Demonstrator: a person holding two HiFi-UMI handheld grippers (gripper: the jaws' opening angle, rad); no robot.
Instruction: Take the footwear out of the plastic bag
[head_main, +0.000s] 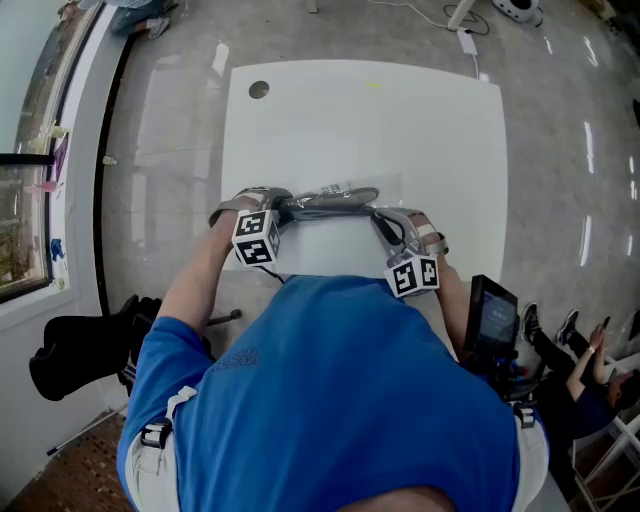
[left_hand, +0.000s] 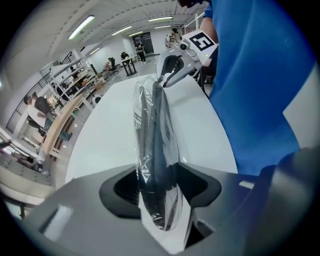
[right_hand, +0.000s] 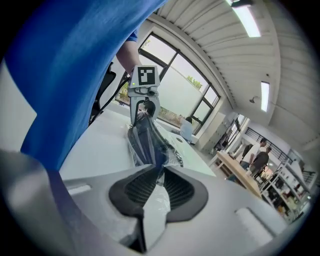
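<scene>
A clear plastic bag (head_main: 330, 198) with dark footwear inside hangs stretched between my two grippers, just above the near edge of the white table (head_main: 360, 110). My left gripper (head_main: 285, 207) has one end of the bag (left_hand: 152, 125) between its jaws, the black pads (left_hand: 192, 187) pressing the plastic and the dark footwear. At the other end, my right gripper (head_main: 385, 222) is shut on a thin fold of the bag's plastic (right_hand: 145, 140). Each gripper view shows the opposite gripper at the bag's far end: the right one (left_hand: 167, 75) and the left one (right_hand: 142, 107).
The table has a round hole (head_main: 259, 90) at its far left corner. A dark screen device (head_main: 493, 320) stands right of me, a black chair (head_main: 85, 350) to my left. A person's legs (head_main: 570, 350) reach in at the right. Workbenches and people fill the background.
</scene>
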